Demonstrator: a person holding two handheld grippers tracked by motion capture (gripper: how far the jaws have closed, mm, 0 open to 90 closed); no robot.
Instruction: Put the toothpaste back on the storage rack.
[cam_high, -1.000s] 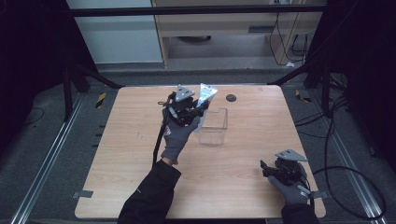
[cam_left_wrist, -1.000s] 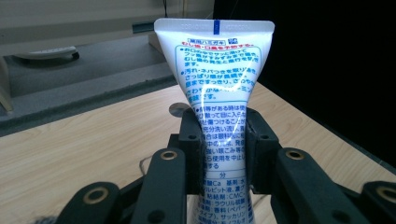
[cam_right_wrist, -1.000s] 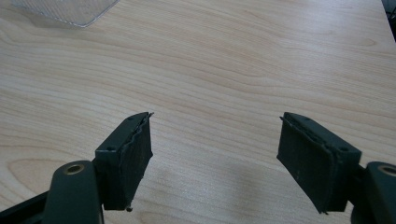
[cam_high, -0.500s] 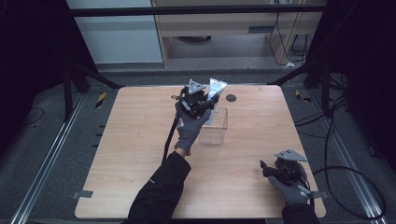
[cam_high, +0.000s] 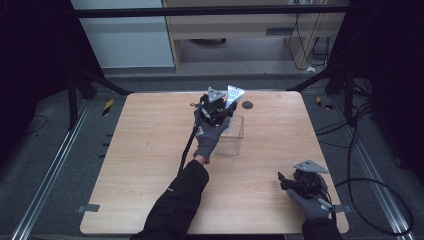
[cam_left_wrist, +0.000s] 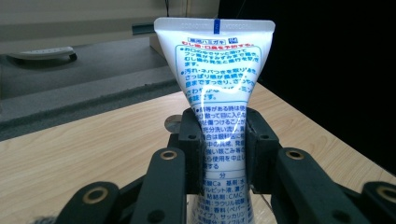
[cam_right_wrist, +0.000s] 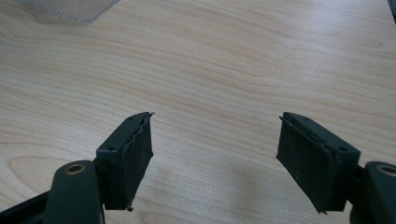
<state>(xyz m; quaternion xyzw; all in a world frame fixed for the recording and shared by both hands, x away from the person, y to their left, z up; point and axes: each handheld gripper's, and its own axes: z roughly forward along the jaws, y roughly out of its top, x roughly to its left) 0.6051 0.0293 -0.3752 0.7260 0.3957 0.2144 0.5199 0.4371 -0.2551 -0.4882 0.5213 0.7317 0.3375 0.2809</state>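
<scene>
1. The left tool (cam_high: 218, 106) has its jaws squeezed shut on a white tube (cam_left_wrist: 215, 100) with blue writing. It grips the tube around the middle, and the flat sealed end sticks up.
2. The tube is held up in the air at the far side of the bench (cam_high: 140, 165), just above the far edge of a clear box (cam_high: 232, 137). It looks like the tube is meant to go into that box, so holding it high keeps it clear of the rim.
3. The right tool (cam_high: 300, 183) rests at the near right of the bench. Its jaws are wide open and hold nothing.
4. A small dark round thing (cam_high: 247, 105) lies far on the bench, near the box. Nothing blocks the way down into the box.
</scene>
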